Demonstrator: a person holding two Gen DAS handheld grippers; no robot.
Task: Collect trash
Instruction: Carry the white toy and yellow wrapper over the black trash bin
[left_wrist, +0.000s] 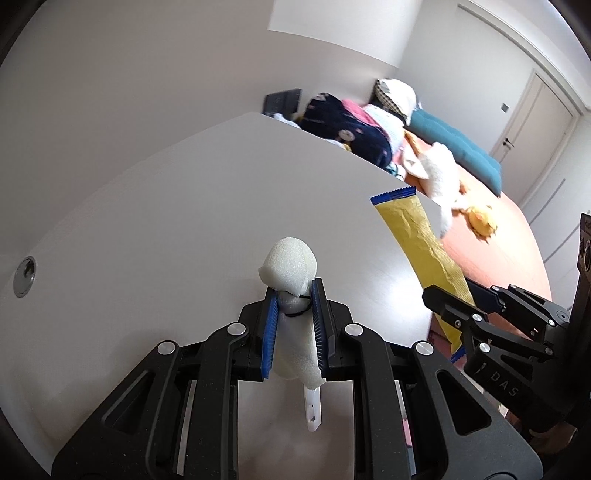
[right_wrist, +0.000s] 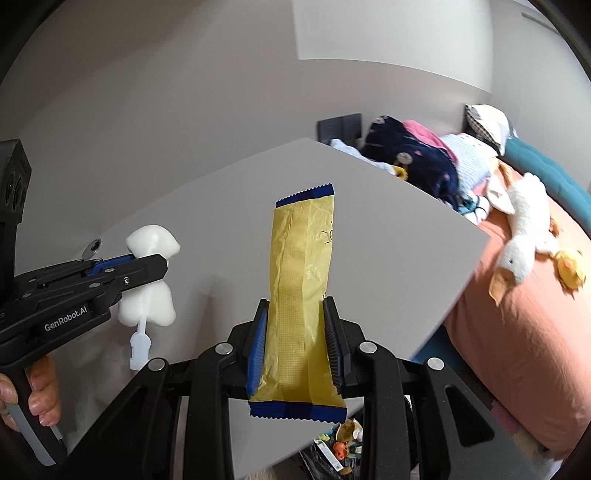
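Left gripper (left_wrist: 293, 325): jaws are closing tight on a white foam piece (left_wrist: 290, 267), which is bulging out above the pads; a small white plastic tab (left_wrist: 313, 410) is hanging from its lower end.
Right gripper (right_wrist: 297, 343): jaws are nearly closed and are pinching a yellow wrapper (right_wrist: 301, 295) near its lower end, the blue serrated seam jutting out below the pads.
Wrapper axis: the long axis is running straight ahead along the fingers, the free upper end standing up and away over the white table (right_wrist: 388, 240).
Relative placement: the two grippers are riding side by side above the table, the left one showing at the left edge of the right wrist view, a hand (right_wrist: 40, 391) gripping its handle.
Trash destination: a dark bag of litter (right_wrist: 332, 446) is showing below the table's near edge, directly under the right gripper; that gripper appears nearer to it.
Likely next step: both pieces are probably being carried off the table toward that bag; the drop lies downward and toward the holder.
Background: a bed (right_wrist: 517, 350) with a plush goose (right_wrist: 524, 236) is lying to the right.
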